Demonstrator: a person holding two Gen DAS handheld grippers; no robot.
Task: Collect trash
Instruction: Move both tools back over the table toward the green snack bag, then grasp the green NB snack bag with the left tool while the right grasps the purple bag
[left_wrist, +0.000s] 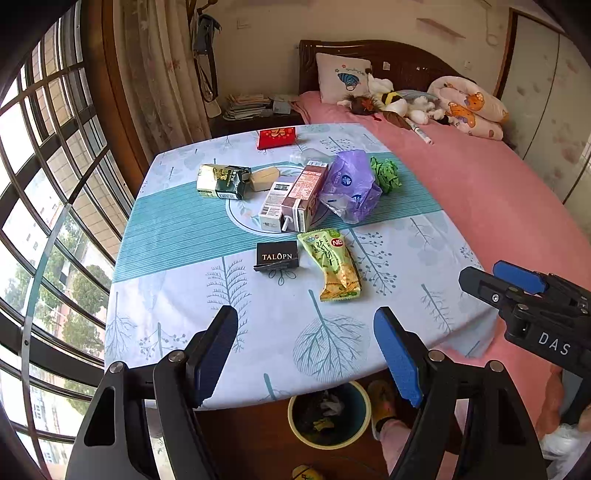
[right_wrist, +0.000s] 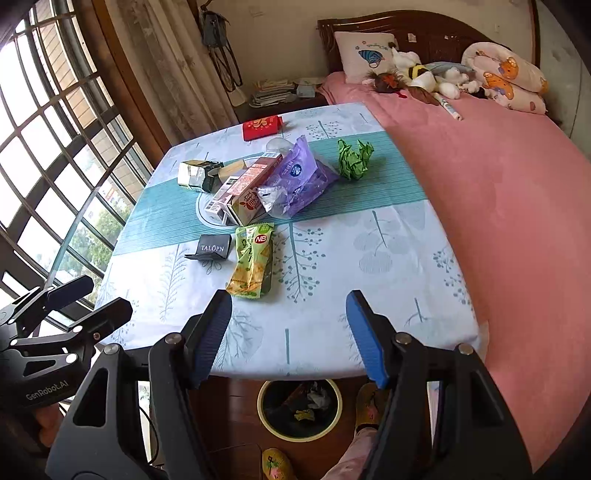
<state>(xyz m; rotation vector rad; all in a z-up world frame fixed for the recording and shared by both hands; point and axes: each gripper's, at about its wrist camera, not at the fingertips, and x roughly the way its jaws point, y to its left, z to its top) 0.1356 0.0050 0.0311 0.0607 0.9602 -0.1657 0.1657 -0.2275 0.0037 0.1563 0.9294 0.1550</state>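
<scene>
While both claws hover over the near edge of the counter (left_wrist: 177, 295), the left claw (left_wrist: 306, 354) and the right claw (right_wrist: 288, 332) stand spread wide, holding nothing. Ahead lies the green snack wrapper (left_wrist: 332, 266), a black box (left_wrist: 277, 256) just left of it. Farther off sit cartons (left_wrist: 295, 199), a purple bag (left_wrist: 351, 188) and crumpled green paper (left_wrist: 386, 175). A bin (right_wrist: 299, 410) stands on the floor below.
</scene>
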